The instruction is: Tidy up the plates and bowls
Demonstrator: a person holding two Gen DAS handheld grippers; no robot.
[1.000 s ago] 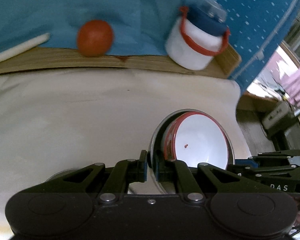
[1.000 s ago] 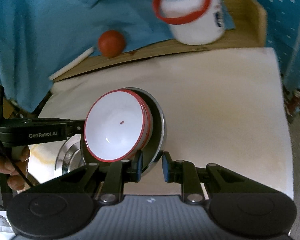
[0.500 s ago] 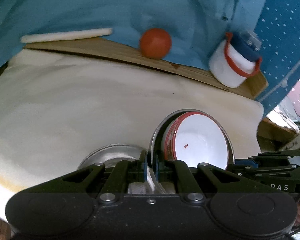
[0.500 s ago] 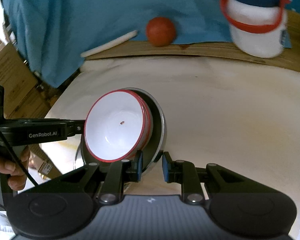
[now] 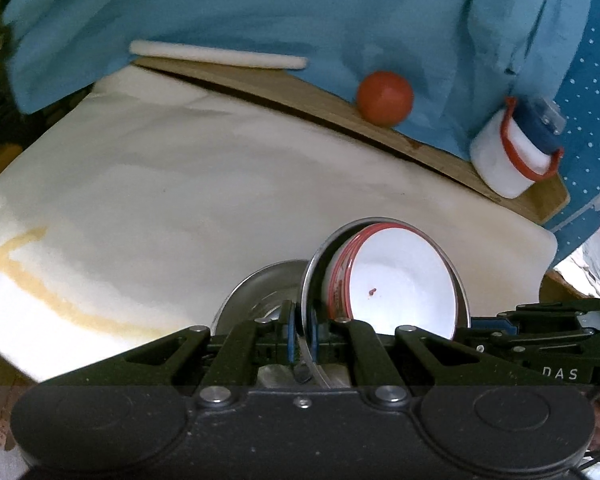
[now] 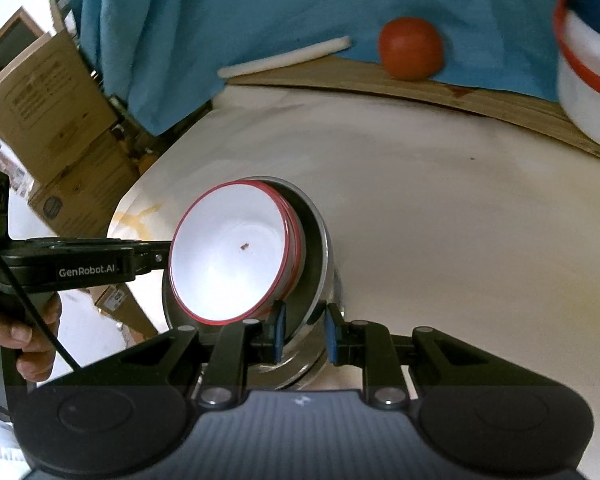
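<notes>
A steel bowl (image 5: 458, 280) (image 6: 316, 240) carries stacked white bowls with red rims (image 5: 400, 284) (image 6: 228, 256) inside it. My left gripper (image 5: 302, 340) is shut on the steel bowl's rim at its left side. My right gripper (image 6: 302, 334) grips the same steel rim from the other side. The stack hangs tilted just above a second steel bowl (image 5: 256, 292) (image 6: 300, 368) that rests on the white table cover (image 5: 180, 184), mostly hidden behind the fingers.
A wooden board (image 5: 300, 100) lies along the far edge with a red tomato (image 5: 385, 98) (image 6: 411, 48), a white rolling stick (image 5: 216, 58) and a white jar with a red handle (image 5: 512, 156). Blue cloth hangs behind. Cardboard boxes (image 6: 48, 112) stand left of the table.
Both grippers carried the bowl stack leftward across the table; it now hangs over the second steel bowl, which came into view. The grips have not changed.
</notes>
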